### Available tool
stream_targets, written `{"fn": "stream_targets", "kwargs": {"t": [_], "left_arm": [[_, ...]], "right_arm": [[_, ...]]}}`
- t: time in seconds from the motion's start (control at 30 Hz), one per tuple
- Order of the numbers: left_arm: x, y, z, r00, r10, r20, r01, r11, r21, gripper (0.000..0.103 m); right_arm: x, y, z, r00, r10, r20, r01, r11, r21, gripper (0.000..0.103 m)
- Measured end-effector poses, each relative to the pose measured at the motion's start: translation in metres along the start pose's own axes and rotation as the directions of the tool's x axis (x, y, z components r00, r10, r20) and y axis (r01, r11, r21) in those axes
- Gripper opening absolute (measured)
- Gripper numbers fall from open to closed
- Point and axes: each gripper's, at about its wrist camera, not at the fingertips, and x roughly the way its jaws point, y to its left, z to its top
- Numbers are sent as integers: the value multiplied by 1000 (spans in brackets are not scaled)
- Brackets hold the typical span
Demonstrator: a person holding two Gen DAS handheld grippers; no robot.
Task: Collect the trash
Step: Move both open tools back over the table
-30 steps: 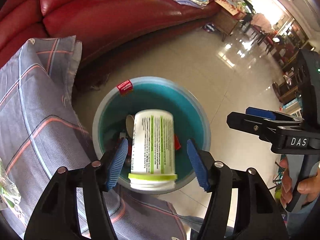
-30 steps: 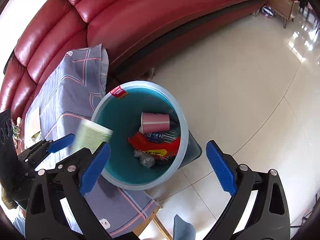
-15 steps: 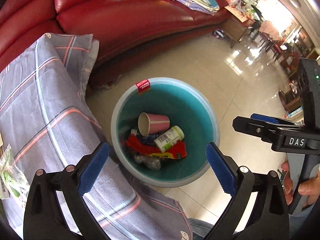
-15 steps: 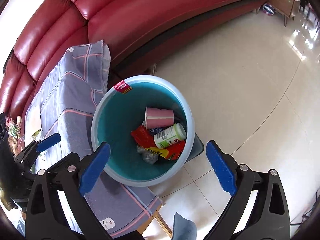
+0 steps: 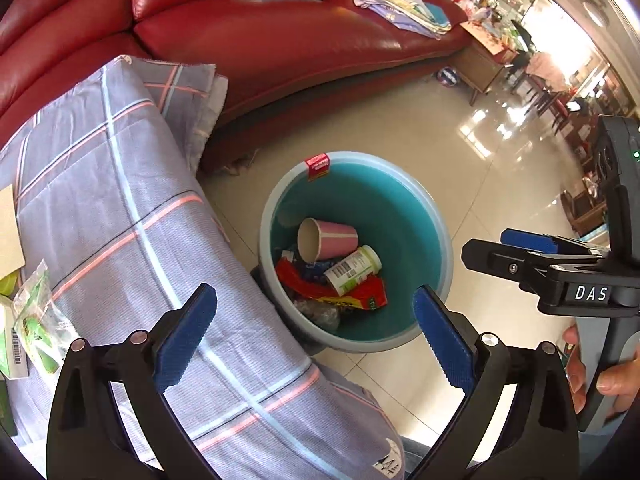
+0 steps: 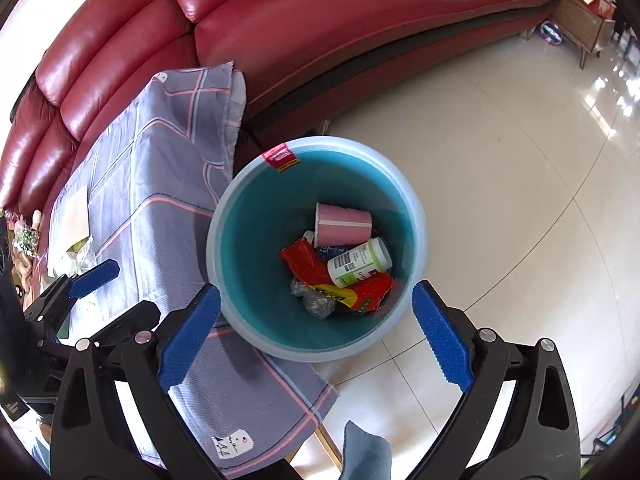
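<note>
A teal bin (image 5: pixel 436 236) (image 6: pixel 224 216) stands on the floor beside the table. In it lie a white bottle with a green cap (image 5: pixel 352 270) (image 6: pixel 358 262), a pink paper cup (image 5: pixel 326 238) (image 6: pixel 344 224), a red wrapper (image 5: pixel 360 298) (image 6: pixel 308 264) and crumpled clear plastic (image 6: pixel 316 300). My left gripper (image 5: pixel 316 338) is open and empty above the bin's near side. My right gripper (image 6: pixel 316 338) is open and empty above the bin; it also shows at the right of the left wrist view (image 5: pixel 532 248).
A table under a grey plaid cloth (image 5: pixel 120 220) (image 6: pixel 160 200) stands left of the bin, with green-printed plastic packets (image 5: pixel 40 332) on it. A red leather sofa (image 5: pixel 280 40) (image 6: pixel 320 20) runs behind. Glossy tiled floor (image 6: pixel 500 160) lies to the right.
My left gripper opened and let go of the white bottle, which dropped into the bin onto the red wrapper. Both grippers have drawn back a little from the bin.
</note>
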Motion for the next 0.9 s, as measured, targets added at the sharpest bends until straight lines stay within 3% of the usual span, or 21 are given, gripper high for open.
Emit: {"fn": "stream_targets", "kwargs": {"t": [0.2,0.47,0.73,0.9], "left_arm": [[-18,30,-13,1000,21,23,-20,999,-42,99],[-52,97,-37,995,82,53,-74,987,-143,99],[-99,184,-63,979,183,87,-153,949,-274,99],[-124,233,-87,972,213,96,-167,919,-357,99]], "right_arm": [[6,36,-3,1000,3,-14,-4,999,-52,92],[23,105,-4,999,23,-47,-30,989,-146,92],[47,195,-8,994,56,-95,-79,962,-262,92],[67,253,-19,988,60,-141,-106,931,-348,92]]}}
